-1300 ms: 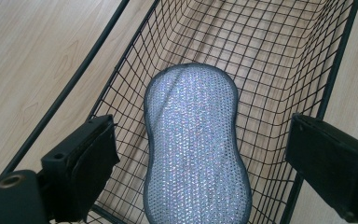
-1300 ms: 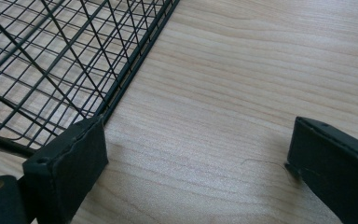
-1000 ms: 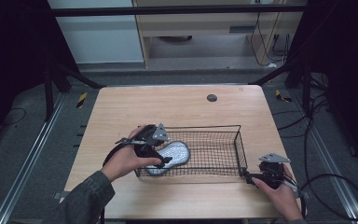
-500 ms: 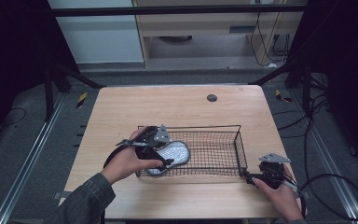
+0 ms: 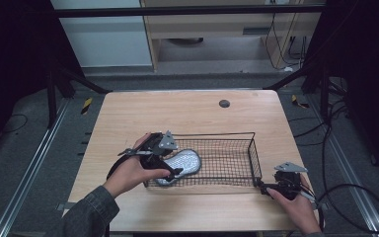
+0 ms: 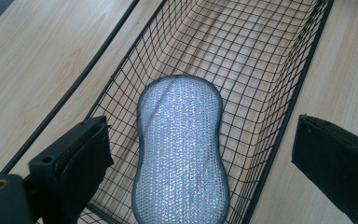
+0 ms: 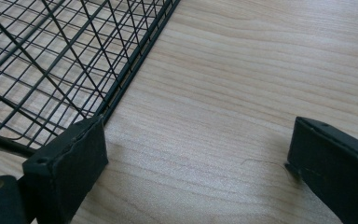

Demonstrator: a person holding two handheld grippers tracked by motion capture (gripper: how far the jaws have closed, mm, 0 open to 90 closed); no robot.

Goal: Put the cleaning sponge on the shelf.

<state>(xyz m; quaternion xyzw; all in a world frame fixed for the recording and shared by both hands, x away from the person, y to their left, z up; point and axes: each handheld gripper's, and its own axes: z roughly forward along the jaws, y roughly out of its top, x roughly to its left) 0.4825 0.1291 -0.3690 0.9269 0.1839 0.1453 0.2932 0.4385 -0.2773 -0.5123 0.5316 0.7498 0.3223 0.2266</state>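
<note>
**Sponge in basket, both tongs wide**

L tongs: jaws spread wide, nothing between them. In left gripper view they sit above the near-left end of the wire basket, one jaw over the basket's outer left side, other over its right wall/bench side. Silver scrub sponge lies flat on basket floor directly below the gap, not touched. High view: sponge at basket's left end, long axis slanted; L hand wrapped round gripper body.

R tongs: jaws also wide, empty. Right gripper view: low over bare bench, left jaw just beside basket's near-right corner; contact w/ wire – can't tell. R hand at bench's near-right edge.

Basket mid-bench, rest of it empty mesh. Small dark disc far side of bench, well apart.
</note>
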